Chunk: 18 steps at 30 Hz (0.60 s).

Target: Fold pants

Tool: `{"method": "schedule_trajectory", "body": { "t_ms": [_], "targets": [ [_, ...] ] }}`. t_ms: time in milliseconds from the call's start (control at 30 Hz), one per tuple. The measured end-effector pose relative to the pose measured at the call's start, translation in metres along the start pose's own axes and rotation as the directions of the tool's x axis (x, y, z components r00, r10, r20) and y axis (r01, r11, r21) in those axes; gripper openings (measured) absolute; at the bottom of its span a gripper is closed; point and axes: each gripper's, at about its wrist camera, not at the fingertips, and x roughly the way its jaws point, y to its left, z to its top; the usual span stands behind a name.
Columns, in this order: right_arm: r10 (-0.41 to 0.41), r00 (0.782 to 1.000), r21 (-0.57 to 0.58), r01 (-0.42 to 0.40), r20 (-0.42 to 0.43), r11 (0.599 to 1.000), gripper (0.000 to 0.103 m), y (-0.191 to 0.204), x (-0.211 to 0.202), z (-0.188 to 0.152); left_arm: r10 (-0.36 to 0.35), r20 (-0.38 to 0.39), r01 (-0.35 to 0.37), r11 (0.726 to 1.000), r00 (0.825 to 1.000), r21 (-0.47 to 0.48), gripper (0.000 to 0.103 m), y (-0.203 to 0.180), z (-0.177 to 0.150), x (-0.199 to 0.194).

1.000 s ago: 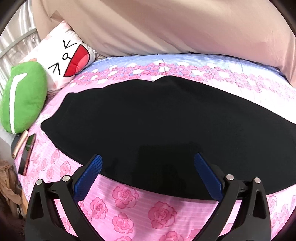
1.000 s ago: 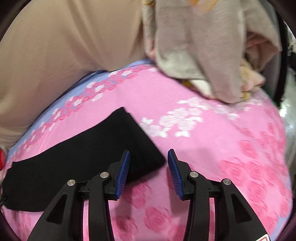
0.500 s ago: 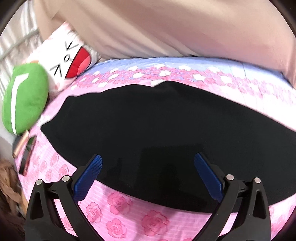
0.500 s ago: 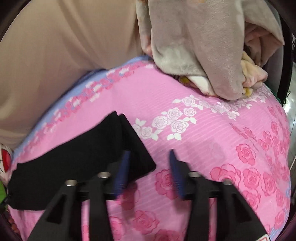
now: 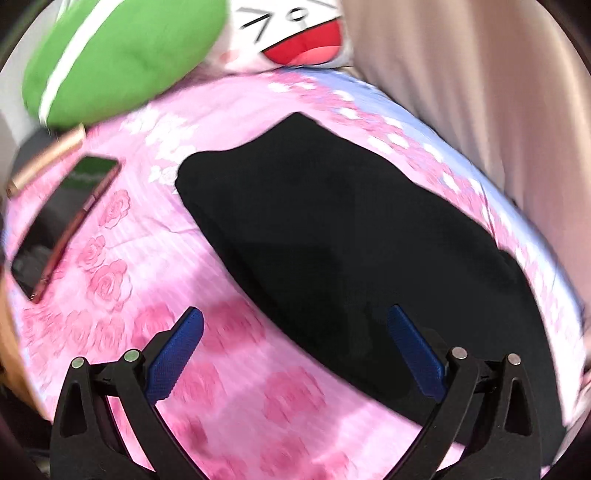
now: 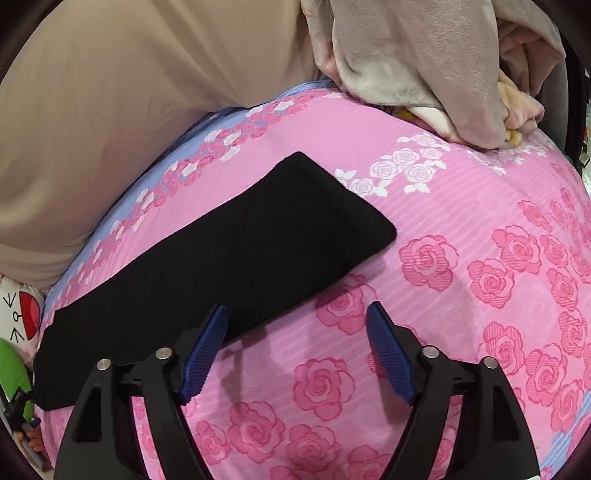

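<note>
So the black pants lie flat as a long strip on the pink rose bedsheet, already narrowed lengthwise by the look of it, so probably one end gets carried over the other next. Right gripper hovers at the strip's near edge by the leg end, jaws opening, nothing between them. Left gripper spread wide and empty over the other end's near edge, view blurred. Around: green cushion, cartoon-face pillow, phone, beige curtain, bunched blanket
</note>
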Motion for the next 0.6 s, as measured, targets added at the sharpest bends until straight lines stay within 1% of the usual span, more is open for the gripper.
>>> {"method": "schedule_trajectory", "body": {
  "t_ms": [67, 100, 133, 167, 200, 267, 300, 333, 367, 400, 433, 467, 500, 600],
  "targets": [
    [0.061, 0.998, 0.047, -0.061, -0.009, 0.997, 0.078, 0.001, 0.007, 0.005, -0.039, -0.045, 0.038, 0.998, 0.998, -0.042, 0.098, 0.013, 0.014, 0.017],
    [0.062, 0.998, 0.057, -0.061, -0.008, 0.996, 0.078, 0.0, 0.01, 0.008, -0.046, -0.029, 0.045, 0.998, 0.999, -0.038, 0.098, 0.013, 0.02, 0.019],
    [0.055, 0.998, 0.063, -0.055, -0.001, 0.996, 0.078, -0.001, 0.014, 0.011, -0.026, -0.023, 0.025, 0.999, 0.999, -0.024, 0.098, 0.012, 0.026, 0.023],
    [0.049, 0.999, 0.075, -0.049, 0.007, 0.996, 0.078, -0.003, 0.018, 0.016, -0.024, -0.03, 0.023, 0.999, 0.999, -0.024, 0.098, 0.011, 0.032, 0.027],
    [0.05, 0.999, 0.09, -0.051, 0.015, 0.995, 0.079, -0.005, 0.023, 0.021, -0.021, -0.021, 0.021, 1.0, 1.0, -0.015, 0.098, 0.008, 0.036, 0.031],
    [0.066, 0.997, 0.13, -0.07, 0.038, 0.989, 0.08, -0.009, 0.03, 0.029, 0.019, -0.006, -0.019, 1.0, 1.0, 0.024, 0.098, -0.001, 0.042, 0.039],
    [0.067, 0.997, 0.135, -0.072, 0.041, 0.988, 0.078, -0.009, 0.033, 0.031, 0.043, 0.001, -0.043, 0.998, 0.999, 0.043, 0.097, -0.006, 0.043, 0.043],
    [0.067, 0.997, 0.127, -0.072, 0.046, 0.989, 0.053, -0.007, 0.037, 0.034, 0.071, 0.011, -0.072, 0.996, 0.997, 0.057, 0.093, -0.01, 0.043, 0.045],
    [0.056, 0.997, 0.12, -0.061, 0.044, 0.991, 0.013, -0.006, 0.039, 0.035, 0.107, 0.036, -0.109, 0.991, 0.994, 0.083, 0.073, -0.013, 0.043, 0.045],
    [0.056, 0.998, 0.128, -0.06, 0.034, 0.99, 0.013, -0.005, 0.043, 0.037, 0.113, 0.048, -0.117, 0.989, 0.992, 0.093, 0.054, -0.015, 0.043, 0.043],
    [0.061, 0.997, 0.142, -0.067, 0.05, 0.988, 0.012, -0.004, 0.041, 0.036, 0.097, 0.044, -0.1, 0.991, 0.994, 0.092, 0.043, -0.014, 0.042, 0.038],
    [0.054, 0.997, 0.137, -0.061, 0.059, 0.989, 0.011, -0.002, 0.037, 0.036, 0.07, 0.036, -0.073, 0.994, 0.997, 0.083, 0.026, -0.011, 0.042, 0.033],
    [0.044, 0.996, 0.125, -0.054, 0.082, 0.991, 0.011, 0.003, 0.028, 0.036, 0.052, 0.028, -0.054, 0.996, 0.998, 0.072, 0.024, -0.006, 0.043, 0.027],
    [0.086, 0.988, 0.123, -0.102, 0.131, 0.987, 0.01, 0.009, -0.005, 0.035, 0.018, 0.021, -0.02, 0.998, 1.0, 0.066, 0.022, 0.0, 0.046, 0.007]
  ]
}}
